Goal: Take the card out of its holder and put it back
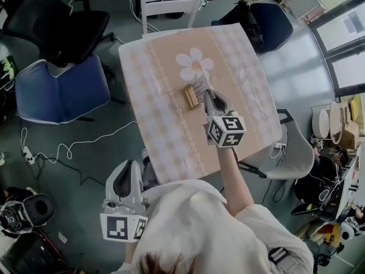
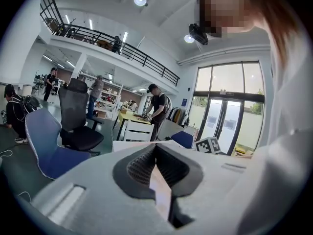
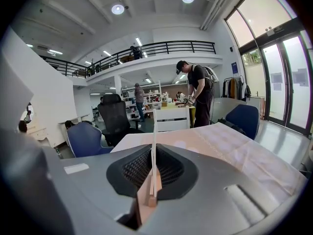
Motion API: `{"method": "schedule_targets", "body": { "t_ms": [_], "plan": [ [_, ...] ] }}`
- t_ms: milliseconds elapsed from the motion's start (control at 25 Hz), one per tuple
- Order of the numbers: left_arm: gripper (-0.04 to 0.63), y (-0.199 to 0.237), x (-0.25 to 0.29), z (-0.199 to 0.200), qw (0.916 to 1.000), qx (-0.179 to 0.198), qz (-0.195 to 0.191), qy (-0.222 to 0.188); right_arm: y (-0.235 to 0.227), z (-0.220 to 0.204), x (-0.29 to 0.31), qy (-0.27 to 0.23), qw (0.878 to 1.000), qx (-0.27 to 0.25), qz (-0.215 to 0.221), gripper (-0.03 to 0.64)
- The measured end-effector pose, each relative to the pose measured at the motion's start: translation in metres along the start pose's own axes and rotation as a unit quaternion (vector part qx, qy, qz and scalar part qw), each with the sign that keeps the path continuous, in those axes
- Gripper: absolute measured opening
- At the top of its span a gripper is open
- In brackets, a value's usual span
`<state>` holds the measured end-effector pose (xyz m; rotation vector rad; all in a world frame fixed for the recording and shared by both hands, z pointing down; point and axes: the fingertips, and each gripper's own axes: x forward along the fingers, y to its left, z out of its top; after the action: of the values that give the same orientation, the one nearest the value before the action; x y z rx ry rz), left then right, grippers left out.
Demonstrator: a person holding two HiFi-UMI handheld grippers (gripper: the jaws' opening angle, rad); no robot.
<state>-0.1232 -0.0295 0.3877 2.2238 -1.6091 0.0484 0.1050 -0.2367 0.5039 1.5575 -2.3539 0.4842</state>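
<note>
A small wooden card holder (image 1: 190,96) lies near the middle of the table (image 1: 154,124), which has a peach checked cloth. My right gripper (image 1: 206,99) is just right of the holder, shut on a thin white card (image 1: 199,88). In the right gripper view the card (image 3: 154,146) stands edge-on between the closed pads, and the holder is hidden. Whether the card touches the holder cannot be told. My left gripper (image 1: 126,173) hangs off the table's near left corner by the person's side. Its pads (image 2: 146,163) meet with nothing between them.
A white chair (image 1: 171,1) stands at the table's far edge. A blue chair (image 1: 60,87) and a black office chair (image 1: 57,16) are on the left, and a pale chair (image 1: 296,153) on the right. Cables (image 1: 68,147) trail across the floor at the left.
</note>
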Motion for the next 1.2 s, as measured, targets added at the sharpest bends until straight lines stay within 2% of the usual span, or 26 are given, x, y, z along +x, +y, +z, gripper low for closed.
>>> {"method": "schedule_targets", "body": {
  "t_ms": [120,320,600,760,1200],
  "plan": [
    [0.002,0.000,0.000,-0.002,1.0000,0.004,-0.002,0.007,0.000,-0.001,0.001,0.000,1.000,0.000,0.000,0.015],
    [0.002,-0.001,0.001,0.004,0.9999,-0.006,0.000,-0.009,-0.001,-0.004,0.003,0.002,1.000,0.001,0.001,0.015],
    [0.002,-0.001,0.000,-0.002,1.0000,-0.001,-0.004,0.008,0.001,-0.014,0.010,0.015,1.000,0.000,0.005,0.015],
    [0.002,-0.001,0.001,0.003,1.0000,-0.005,-0.002,-0.006,0.001,-0.024,0.015,0.025,1.000,0.001,0.007,0.015],
    [0.002,0.000,0.000,0.003,1.0000,0.003,-0.004,-0.004,0.001,-0.033,0.020,0.035,0.999,0.003,0.010,0.015]
  ]
}}
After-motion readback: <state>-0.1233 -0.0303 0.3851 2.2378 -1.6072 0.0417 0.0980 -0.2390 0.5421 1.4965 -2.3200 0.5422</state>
